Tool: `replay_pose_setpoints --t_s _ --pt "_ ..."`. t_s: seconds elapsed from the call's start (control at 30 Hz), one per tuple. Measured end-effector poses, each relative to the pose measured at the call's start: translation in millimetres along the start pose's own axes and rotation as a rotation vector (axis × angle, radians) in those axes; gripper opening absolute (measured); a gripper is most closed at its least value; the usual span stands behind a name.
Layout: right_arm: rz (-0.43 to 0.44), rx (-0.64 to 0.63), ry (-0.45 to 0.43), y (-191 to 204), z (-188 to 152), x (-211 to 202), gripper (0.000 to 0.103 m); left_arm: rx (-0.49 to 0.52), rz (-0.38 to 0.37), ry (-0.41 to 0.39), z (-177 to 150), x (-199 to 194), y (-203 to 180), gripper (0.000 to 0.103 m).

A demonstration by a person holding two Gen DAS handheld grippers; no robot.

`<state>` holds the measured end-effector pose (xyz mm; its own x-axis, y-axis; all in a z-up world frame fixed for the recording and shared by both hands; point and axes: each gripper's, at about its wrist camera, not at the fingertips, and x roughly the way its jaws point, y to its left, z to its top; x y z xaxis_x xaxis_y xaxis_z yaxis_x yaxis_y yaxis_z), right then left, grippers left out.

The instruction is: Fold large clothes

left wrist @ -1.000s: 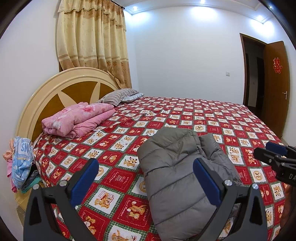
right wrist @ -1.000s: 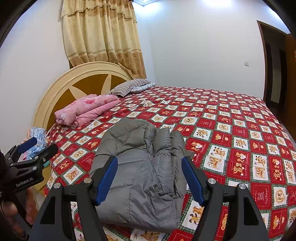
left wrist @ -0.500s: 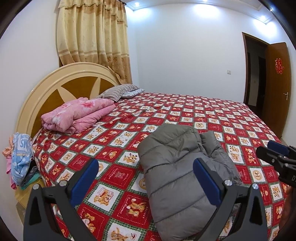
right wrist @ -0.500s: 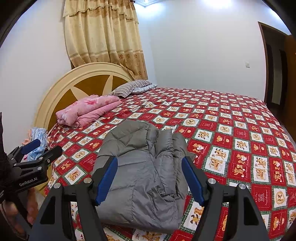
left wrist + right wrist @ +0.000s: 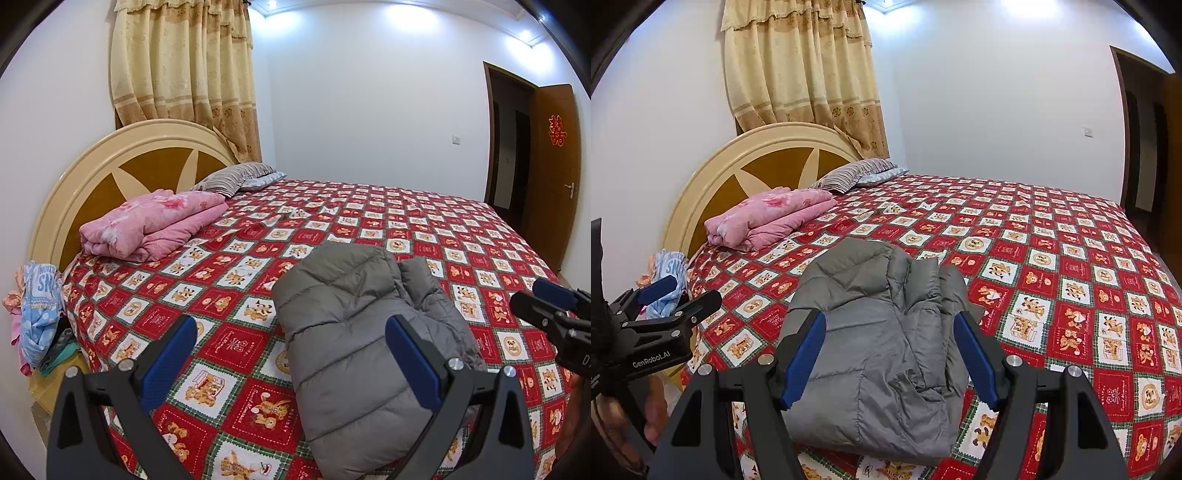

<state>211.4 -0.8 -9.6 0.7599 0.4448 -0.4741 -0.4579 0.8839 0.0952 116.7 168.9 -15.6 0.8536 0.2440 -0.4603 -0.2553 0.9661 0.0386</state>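
A grey puffer jacket [image 5: 354, 332] lies folded into a compact bundle near the front edge of the bed; it also shows in the right wrist view [image 5: 879, 339]. My left gripper [image 5: 291, 347] is open and empty, held above the bed edge to the jacket's left. My right gripper [image 5: 890, 354] is open and empty, held above the jacket's near end. Neither gripper touches the jacket. The right gripper shows at the right edge of the left wrist view [image 5: 550, 306], and the left gripper shows at the left edge of the right wrist view [image 5: 668, 302].
The bed has a red patterned cover [image 5: 424, 229] and a curved headboard [image 5: 122, 162]. A folded pink quilt [image 5: 155, 229] and striped pillows [image 5: 236, 177] lie by the headboard. A pile of clothes [image 5: 37, 310] sits on a stand at the left. A brown door [image 5: 554, 155] stands open at the right.
Both grippers have tilted or drawn back slightly, so the bed and jacket sit lower in the views. The jacket has not moved, and both grippers stay open.
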Motion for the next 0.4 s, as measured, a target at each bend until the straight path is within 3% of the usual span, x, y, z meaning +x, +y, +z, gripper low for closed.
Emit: replay_pose_setpoints --t_s 0.4 --pt "0.004 -0.005 0.002 -0.1 -1.2 0.3 0.072 0.010 0.005 -0.019 -0.5 1.4 -3.4 0.103"
